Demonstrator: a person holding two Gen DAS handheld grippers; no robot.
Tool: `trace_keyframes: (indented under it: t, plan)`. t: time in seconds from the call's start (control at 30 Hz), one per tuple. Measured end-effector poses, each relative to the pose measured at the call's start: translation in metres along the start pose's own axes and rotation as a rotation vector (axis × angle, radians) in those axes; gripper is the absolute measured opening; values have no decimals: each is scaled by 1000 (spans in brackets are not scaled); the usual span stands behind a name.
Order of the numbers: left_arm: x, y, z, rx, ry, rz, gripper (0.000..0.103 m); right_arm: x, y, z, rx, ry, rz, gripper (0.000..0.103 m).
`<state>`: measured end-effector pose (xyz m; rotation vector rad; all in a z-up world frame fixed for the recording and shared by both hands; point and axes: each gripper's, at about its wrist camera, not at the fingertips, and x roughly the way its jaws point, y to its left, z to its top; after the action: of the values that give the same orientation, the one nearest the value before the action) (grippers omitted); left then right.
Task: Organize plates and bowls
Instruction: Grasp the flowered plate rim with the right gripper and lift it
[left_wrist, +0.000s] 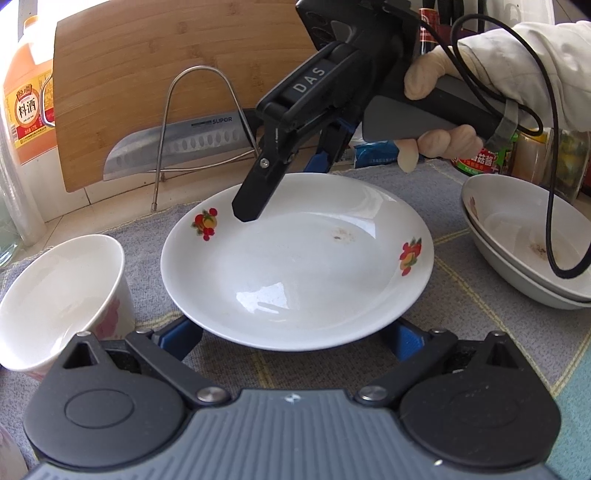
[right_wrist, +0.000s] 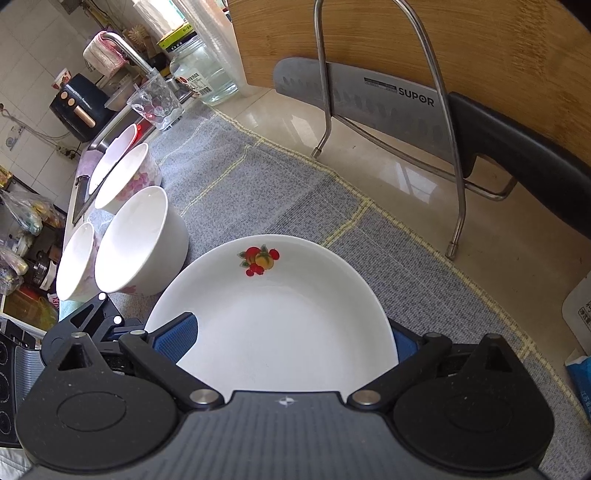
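A white plate with fruit prints (left_wrist: 295, 266) lies on the grey cloth, also in the right wrist view (right_wrist: 280, 317). My left gripper (left_wrist: 295, 332) is open, its blue fingers (left_wrist: 181, 336) spread under the plate's near rim. My right gripper (left_wrist: 284, 184) comes in from the far side with one finger over the rim and one below; in its own view (right_wrist: 288, 339) the plate lies between the open fingers. A white bowl (left_wrist: 59, 295) stands to the left; several white bowls (right_wrist: 140, 243) show in the right wrist view. Two stacked plates (left_wrist: 524, 243) sit at the right.
A bamboo cutting board (left_wrist: 147, 81) and a SUPOR knife (left_wrist: 177, 144) rest in a wire rack (right_wrist: 436, 122) behind the plate. A cooking wine jug (left_wrist: 26, 96) stands far left, jars (left_wrist: 487, 158) far right. A glass (right_wrist: 155, 103) and sink lie beyond the bowls.
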<state>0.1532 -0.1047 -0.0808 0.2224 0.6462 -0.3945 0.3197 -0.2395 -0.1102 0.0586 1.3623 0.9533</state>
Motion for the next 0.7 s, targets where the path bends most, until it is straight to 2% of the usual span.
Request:
trace_keyframes:
  t: [0.47,0.7]
  plan:
    - [-7,6,-2,21,36,-35,101,-4,14,-9,32,-12,-1,103]
    - [-23,6,-3,44,40,-56,101,-10,27,-20,43,-24,0,103]
